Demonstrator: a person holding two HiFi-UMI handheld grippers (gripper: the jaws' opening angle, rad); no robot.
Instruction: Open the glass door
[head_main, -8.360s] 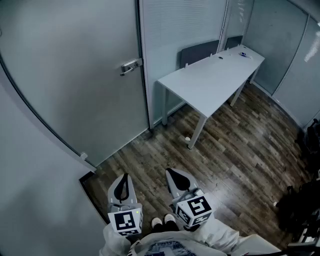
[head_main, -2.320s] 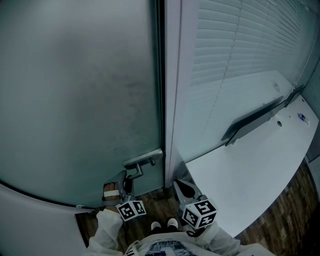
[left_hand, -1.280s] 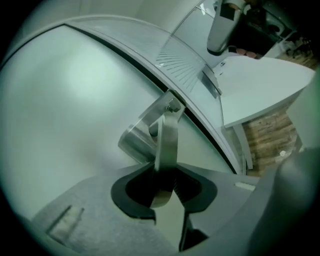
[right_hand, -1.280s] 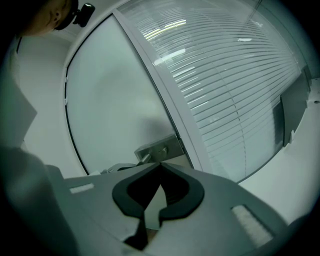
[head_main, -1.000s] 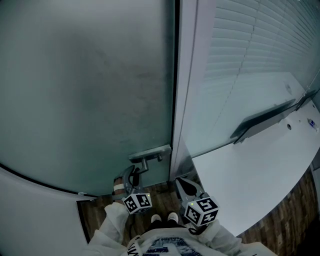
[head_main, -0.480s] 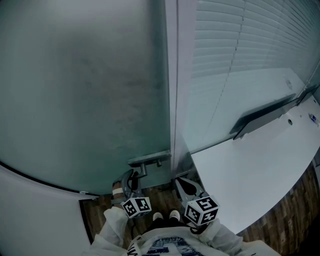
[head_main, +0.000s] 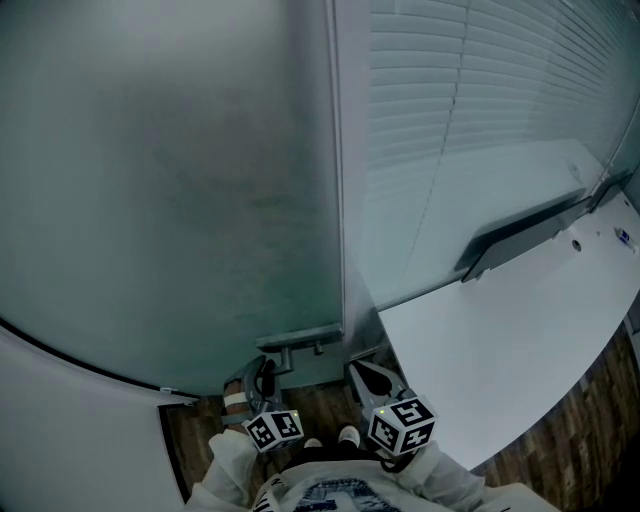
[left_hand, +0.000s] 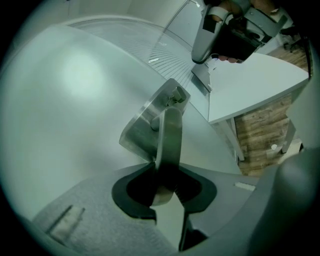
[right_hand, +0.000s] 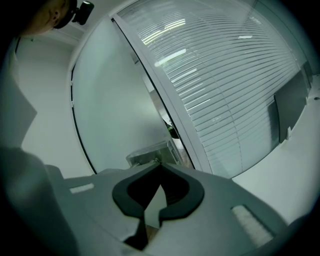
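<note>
Frosted glass door (head_main: 170, 180): left half of frame; lever handle (head_main: 298, 338) lower centre, clamped in left gripper (head_main: 262, 372). Right gripper (right_hand: 159, 192): jaws together, empty. Risk: smooth lever slipping free under oblique pull.

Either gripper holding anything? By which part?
Left gripper clamps the door handle near the lever's free end; right gripper is shut and empty.

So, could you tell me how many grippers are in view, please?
2. The left gripper grips the door handle; the right gripper hangs shut and empty beside it. No others visible.
</note>
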